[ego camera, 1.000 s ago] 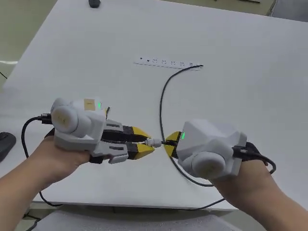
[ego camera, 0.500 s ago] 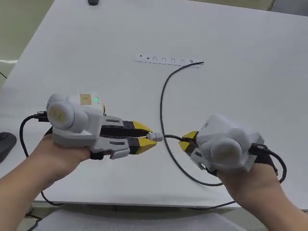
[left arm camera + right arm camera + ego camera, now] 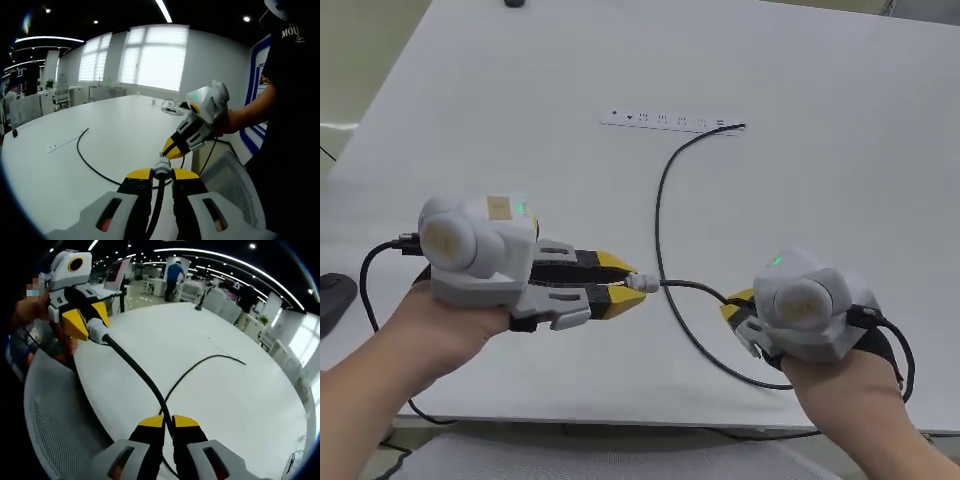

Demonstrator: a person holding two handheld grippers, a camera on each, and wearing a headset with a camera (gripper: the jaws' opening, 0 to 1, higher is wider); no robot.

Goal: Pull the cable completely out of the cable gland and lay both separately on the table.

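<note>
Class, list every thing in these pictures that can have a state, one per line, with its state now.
left hand-held gripper: shut on the cable gland.
right hand-held gripper: shut on the cable.
cable gland: held above the table, cable not yet out of it.
cable: runs from gland to right jaws; the rest lies curved on the table.
power strip: lying flat on the table.
</note>
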